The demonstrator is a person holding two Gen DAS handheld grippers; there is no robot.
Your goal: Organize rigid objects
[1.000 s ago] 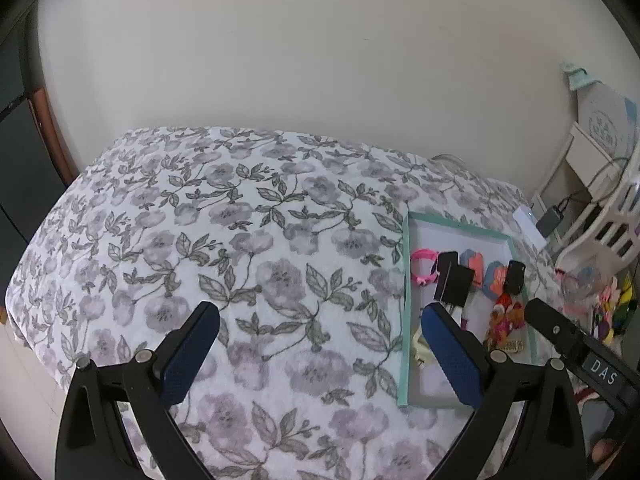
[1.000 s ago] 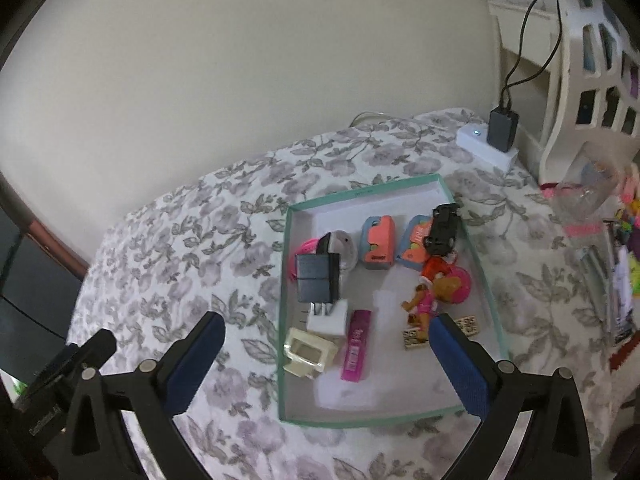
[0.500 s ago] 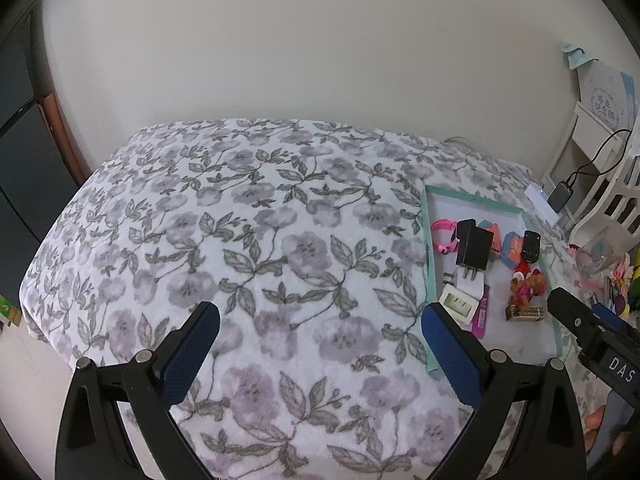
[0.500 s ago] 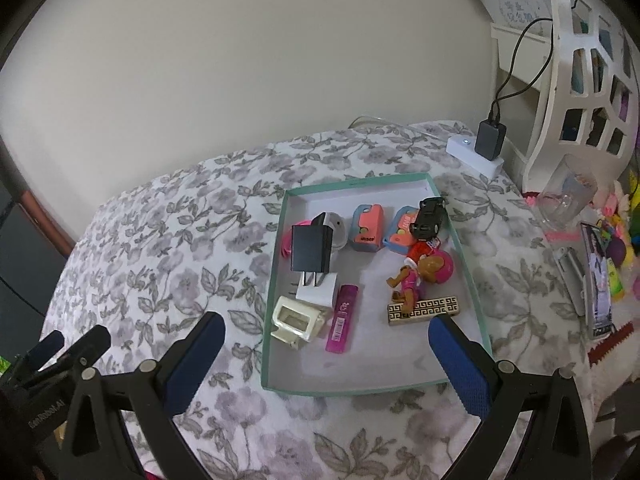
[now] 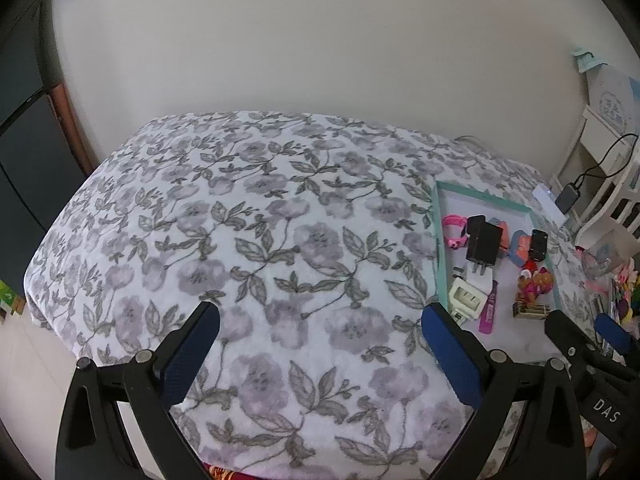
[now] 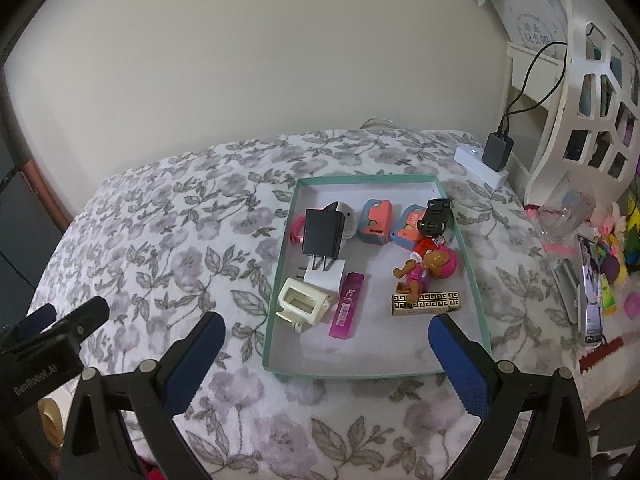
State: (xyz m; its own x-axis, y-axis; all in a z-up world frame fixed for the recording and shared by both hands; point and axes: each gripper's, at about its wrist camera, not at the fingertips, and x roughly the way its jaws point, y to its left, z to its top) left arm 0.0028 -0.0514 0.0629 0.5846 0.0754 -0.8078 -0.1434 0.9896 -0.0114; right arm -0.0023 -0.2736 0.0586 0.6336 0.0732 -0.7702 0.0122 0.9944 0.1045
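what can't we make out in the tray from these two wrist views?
- Round white item: right wrist view, mostly hidden behind the black plug adapter.
- Print on the magenta flat case: too small in both views.
- Near corner of the teal-rimmed tray: left wrist view, covered by the left gripper.

Both wrist views high, facing bed; share tray (image 6: 478,308), left view oblique

"DAS" is being shown in white letters on the right gripper (image 5: 612,332) body, left wrist view; "GenRobot.AI" is being shown on the left gripper (image 6: 52,316) body, right wrist view.
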